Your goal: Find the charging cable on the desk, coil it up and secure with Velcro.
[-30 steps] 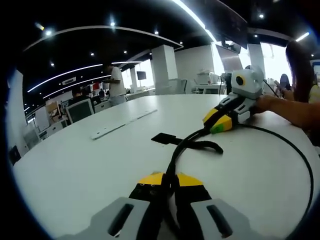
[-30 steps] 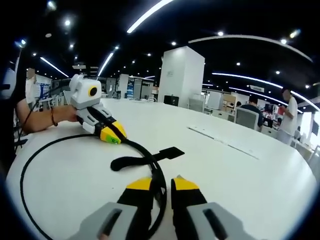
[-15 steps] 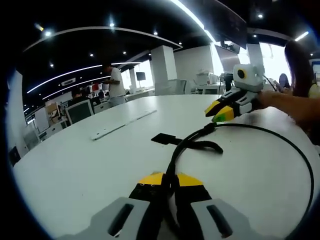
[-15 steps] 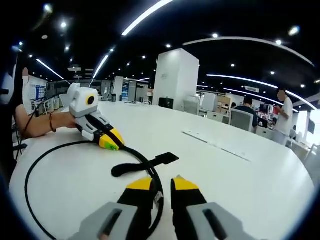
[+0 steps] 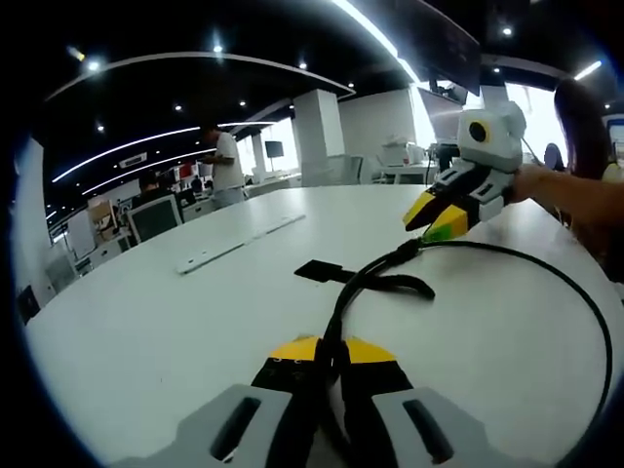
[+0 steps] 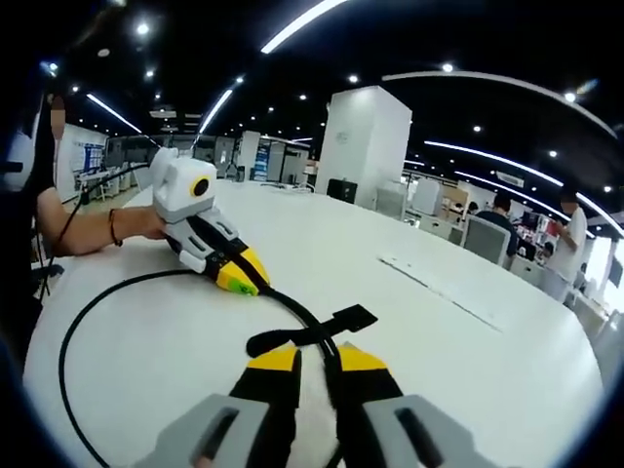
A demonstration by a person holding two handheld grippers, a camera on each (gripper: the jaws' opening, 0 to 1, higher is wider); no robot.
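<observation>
Black cable [image 5: 546, 263] lies in a wide loop on the white desk [image 5: 166, 322], its Velcro strap [image 5: 336, 275] flat beside the crossing point. Left claw [image 5: 330, 357] is clamped on the cable. Right claw [image 6: 314, 363] stands narrow, cable between its jaws; grip cannot be told. Judged light, limp and springy, the loop will tend to uncoil: hold at the crossing, near the strap.

No lettering, label, brand, number or sign can be read in either view; the distant wall panels and screens are too blurred to make out
</observation>
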